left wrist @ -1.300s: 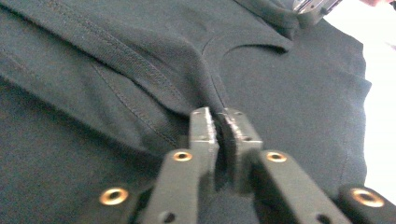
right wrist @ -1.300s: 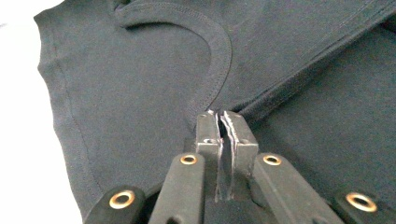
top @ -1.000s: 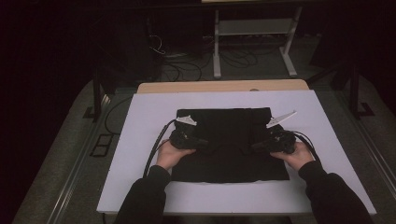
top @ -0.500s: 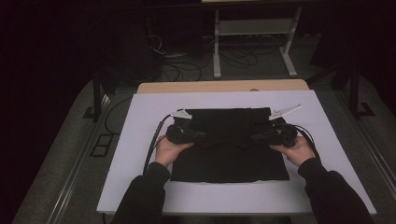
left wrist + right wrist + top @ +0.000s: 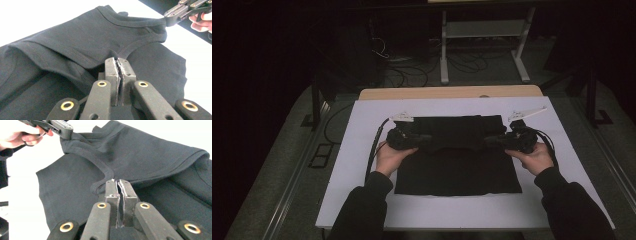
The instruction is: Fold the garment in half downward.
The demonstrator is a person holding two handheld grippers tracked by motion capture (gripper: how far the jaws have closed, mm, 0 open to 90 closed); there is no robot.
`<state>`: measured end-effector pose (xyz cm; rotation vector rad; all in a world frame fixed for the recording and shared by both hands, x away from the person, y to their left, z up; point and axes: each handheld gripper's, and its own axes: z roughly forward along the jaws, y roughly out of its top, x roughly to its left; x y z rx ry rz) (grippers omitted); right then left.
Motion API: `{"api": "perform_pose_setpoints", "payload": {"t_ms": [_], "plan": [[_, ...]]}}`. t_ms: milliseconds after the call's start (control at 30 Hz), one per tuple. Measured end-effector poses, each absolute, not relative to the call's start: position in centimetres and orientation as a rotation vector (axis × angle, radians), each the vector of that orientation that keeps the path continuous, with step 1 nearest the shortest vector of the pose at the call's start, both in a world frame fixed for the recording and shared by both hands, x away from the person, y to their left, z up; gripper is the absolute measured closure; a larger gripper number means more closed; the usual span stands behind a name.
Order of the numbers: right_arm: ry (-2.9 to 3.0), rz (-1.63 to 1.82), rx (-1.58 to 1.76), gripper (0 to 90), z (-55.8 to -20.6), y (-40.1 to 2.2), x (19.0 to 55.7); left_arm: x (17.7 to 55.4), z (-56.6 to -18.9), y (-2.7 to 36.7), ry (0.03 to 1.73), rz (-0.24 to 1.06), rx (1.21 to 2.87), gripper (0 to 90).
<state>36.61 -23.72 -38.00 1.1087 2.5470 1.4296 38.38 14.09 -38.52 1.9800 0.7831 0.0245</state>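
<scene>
Your left gripper [image 5: 424,140] is clamped on the black shirt [image 5: 457,167], jaws pinched together on a seamed edge; in the left gripper view the fabric [image 5: 82,47] rises in a fold straight out of the closed tips [image 5: 119,65]. To the left of that hand you have a broad strip of bare white table [image 5: 357,165], crossed only by the gripper's cable [image 5: 374,150], which runs back along your forearm. A small white piece [image 5: 403,117] lies on the table just beyond the left gripper, near the shirt's far left corner.

The shirt lies in the middle of the table, its far part lifted and folded over towards you between the two grippers, its near part flat. The near hem stops short of the table's front edge, leaving a white band between them. Beyond the shirt there is a narrower white band, then a wooden edge [image 5: 452,93].

Your right gripper [image 5: 492,141] is likewise shut on the shirt's seamed edge [image 5: 100,170], the jaws tight with cloth coming out at the tips [image 5: 120,184]. A second white piece [image 5: 526,113] lies just beyond it, at an angle. To the right the table is bare out to its edge, with that gripper's cable [image 5: 548,142] looping beside your hand.
</scene>
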Motion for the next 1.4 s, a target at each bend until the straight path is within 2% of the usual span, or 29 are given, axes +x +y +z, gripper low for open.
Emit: {"api": "perform_pose_setpoints", "payload": {"t_ms": [367, 700, 1400], "plan": [[2.55, 1.477, 1.08, 85.4, -37.6, -24.4, 34.2, 35.7, -38.4, 14.8, 0.743, 0.044, 1.956, 86.2], [2.569, 1.474, 1.094, 85.3, -38.4, -24.6, 33.6, 34.6, -39.2, 15.2, 0.749, 0.049, 1.95, 86.1], [2.627, 1.441, 1.104, 85.3, -39.8, -24.6, 31.1, 31.9, -40.2, 15.8, 0.753, -0.007, 1.973, 85.9]]}}
